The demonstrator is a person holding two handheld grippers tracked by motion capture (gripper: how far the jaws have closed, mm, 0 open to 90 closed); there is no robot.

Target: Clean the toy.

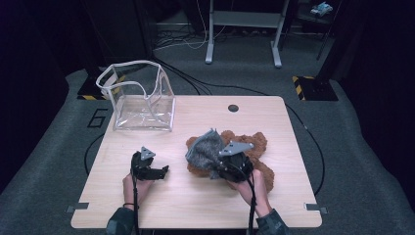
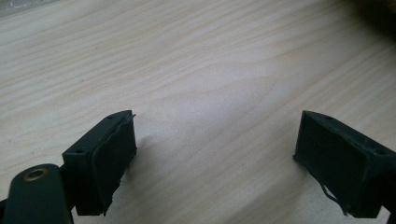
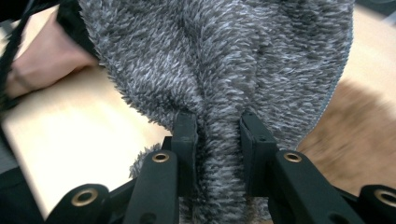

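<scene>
Grey, shaggy fleece cloth (image 3: 224, 60) is pinched in a fold between the jaws of the right tool (image 3: 218, 135), bunched and lifted above a brown plush bear (image 1: 252, 147) lying right of the counter's middle. To its left, the left tool (image 2: 215, 154) rests low over bare wood, jaws spread wide with nothing between them. A clear plastic bag (image 1: 142, 98) stands open at the far left corner of the counter (image 1: 195, 205), well apart from both. Open wood lies along the near edge.
</scene>
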